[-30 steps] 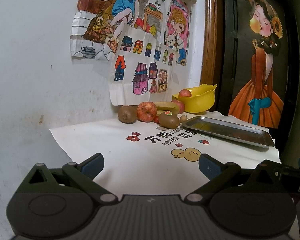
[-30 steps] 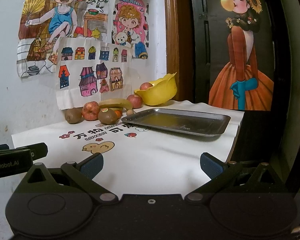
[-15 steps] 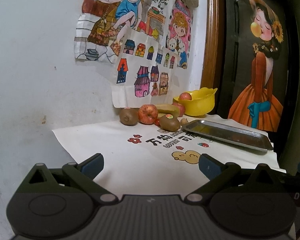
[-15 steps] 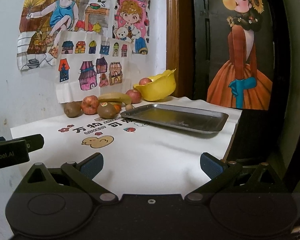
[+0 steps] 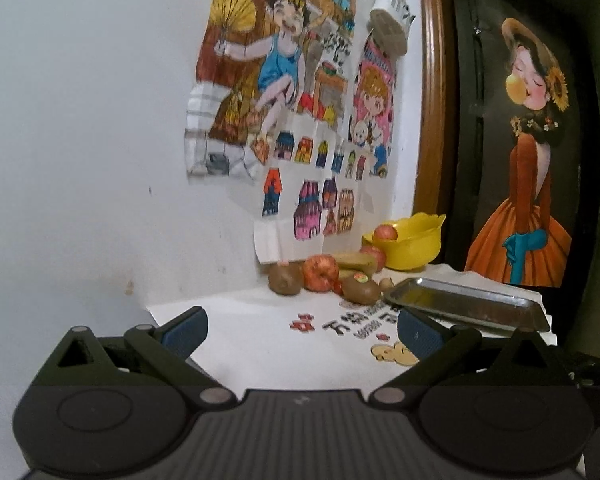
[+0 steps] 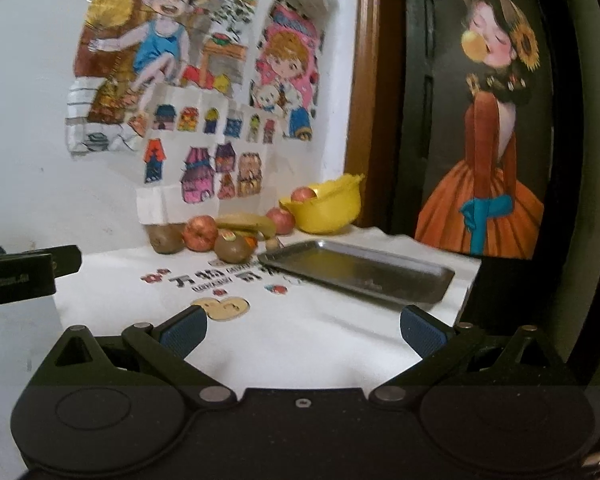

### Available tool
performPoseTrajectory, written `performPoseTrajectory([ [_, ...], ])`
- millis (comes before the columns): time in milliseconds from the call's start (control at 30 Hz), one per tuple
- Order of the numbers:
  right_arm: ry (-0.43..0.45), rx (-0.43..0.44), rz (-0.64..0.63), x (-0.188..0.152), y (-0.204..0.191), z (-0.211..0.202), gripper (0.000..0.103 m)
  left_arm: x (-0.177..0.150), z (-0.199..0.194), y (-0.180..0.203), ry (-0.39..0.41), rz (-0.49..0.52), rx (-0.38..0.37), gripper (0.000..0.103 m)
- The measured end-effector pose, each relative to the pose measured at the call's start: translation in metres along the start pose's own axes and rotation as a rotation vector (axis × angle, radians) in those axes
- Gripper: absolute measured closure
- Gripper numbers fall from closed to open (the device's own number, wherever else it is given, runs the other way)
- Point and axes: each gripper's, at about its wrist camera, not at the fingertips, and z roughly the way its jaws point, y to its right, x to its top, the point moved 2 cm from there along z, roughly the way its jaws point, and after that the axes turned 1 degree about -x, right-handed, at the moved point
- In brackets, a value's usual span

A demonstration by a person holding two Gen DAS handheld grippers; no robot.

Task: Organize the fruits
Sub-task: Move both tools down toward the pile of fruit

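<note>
White tablecloth (image 6: 300,332): right gripper (image 6: 303,330) and left gripper (image 5: 302,330), jaws apart and empty, approach; fruit pile (image 6: 224,236) at 11 o'clock awaits a first reach-and-grasp.

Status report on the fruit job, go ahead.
Left gripper open, empty. Right gripper open, empty. Loose fruit pile by wall, untouched; metal tray empty; one apple in yellow bowl. Path unobstructed.

A home: children's drawings (image 6: 188,92) taped to the wall above a cloth-covered table (image 6: 300,340).
</note>
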Motion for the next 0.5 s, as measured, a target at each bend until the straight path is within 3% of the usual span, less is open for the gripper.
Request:
performPoseTrajectory([
  [267, 0.078, 0.095, -0.060, 0.061, -0.018, -0.018, 0.001, 0.060, -0.010, -0.023, 0.075, 0.019, 0.026, 0.000],
  [500, 0.154, 0.230, -0.058, 0.142, -0.025, -0.010, 0.001, 0.119, 0.013, -0.045, 0.084, 0.049, 0.011, 0.000],
])
